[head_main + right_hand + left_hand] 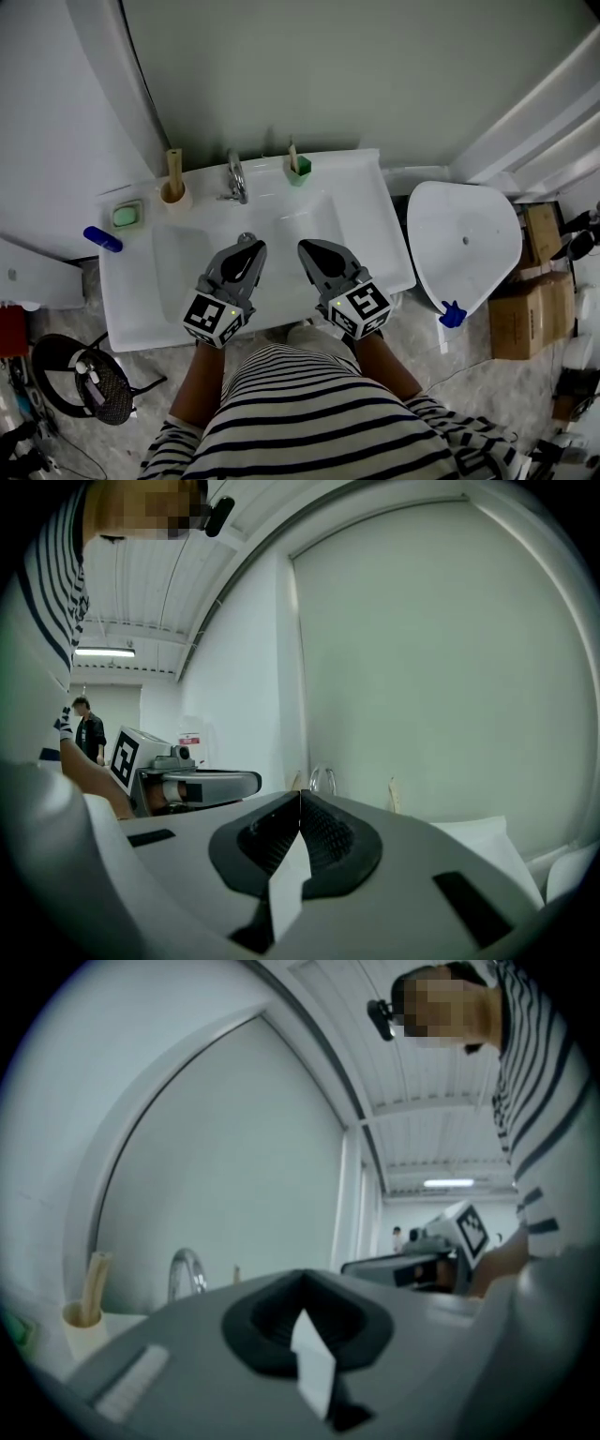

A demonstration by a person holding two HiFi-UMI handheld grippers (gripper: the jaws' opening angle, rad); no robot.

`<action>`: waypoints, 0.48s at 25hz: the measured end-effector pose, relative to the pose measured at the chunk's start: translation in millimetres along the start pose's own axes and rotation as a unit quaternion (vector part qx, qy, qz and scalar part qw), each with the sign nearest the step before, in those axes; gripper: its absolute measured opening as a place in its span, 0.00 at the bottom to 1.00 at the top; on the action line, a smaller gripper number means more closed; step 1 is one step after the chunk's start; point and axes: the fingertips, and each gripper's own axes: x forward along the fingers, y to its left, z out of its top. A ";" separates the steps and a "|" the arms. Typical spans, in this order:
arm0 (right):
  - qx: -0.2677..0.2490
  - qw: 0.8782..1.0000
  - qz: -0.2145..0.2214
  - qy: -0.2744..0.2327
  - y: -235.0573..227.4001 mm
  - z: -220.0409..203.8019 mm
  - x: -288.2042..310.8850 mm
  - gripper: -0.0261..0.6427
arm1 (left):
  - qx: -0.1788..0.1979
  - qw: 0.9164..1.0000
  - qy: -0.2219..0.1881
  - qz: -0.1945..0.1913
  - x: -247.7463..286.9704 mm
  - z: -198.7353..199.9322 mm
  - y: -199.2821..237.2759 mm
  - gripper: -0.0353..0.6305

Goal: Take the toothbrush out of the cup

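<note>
Washbasin of white ceramic (361, 202) takes the middle of the head view, with a chrome tap (234, 178) at the centre of its back ledge.

Over the bowl hang the left hand-held gripper (250, 247) and the right hand-held gripper (305, 247), side by side and near each other. Both point toward the wall. Each is clenched, with its jaws pressed together, and nothing is between them. The left gripper view (302, 1277) and the right gripper view (300, 794) show the same.

Two cups stand on the back ledge, and it cannot be told for sure which one the task means. The beige round cup (174, 194) is to the left of the tap, ahead and to the left of the left hand-held gripper. It holds a thick wooden toothbrush (174, 164), which also shows at the left edge of the left gripper view (94, 1286). The small green cup (300, 172) is just to the right of the tap, almost straight ahead of the right hand-held gripper, and holds a thin pale stick (292, 155).

Both handles stand nearly upright, with the free end on top. A hand-held gripper that comes in level would likely meet the handle crosswise and must first open. The right one looks nearer to the green cup, and the left one to the beige cup.
</note>
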 end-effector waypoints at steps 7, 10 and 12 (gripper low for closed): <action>-0.006 1.000 -0.003 -0.001 -24.7 4.7 -0.7 0.05 | -0.004 1.000 0.002 -0.003 22.0 -3.3 -0.1 0.06; -0.010 1.000 0.004 -0.002 -42.5 4.0 -5.8 0.05 | -0.003 1.000 0.006 0.001 39.0 -6.5 -5.7 0.06; -0.020 1.000 0.014 -0.001 -54.4 3.4 -10.6 0.05 | -0.003 1.000 0.008 0.010 51.9 -8.7 -10.3 0.06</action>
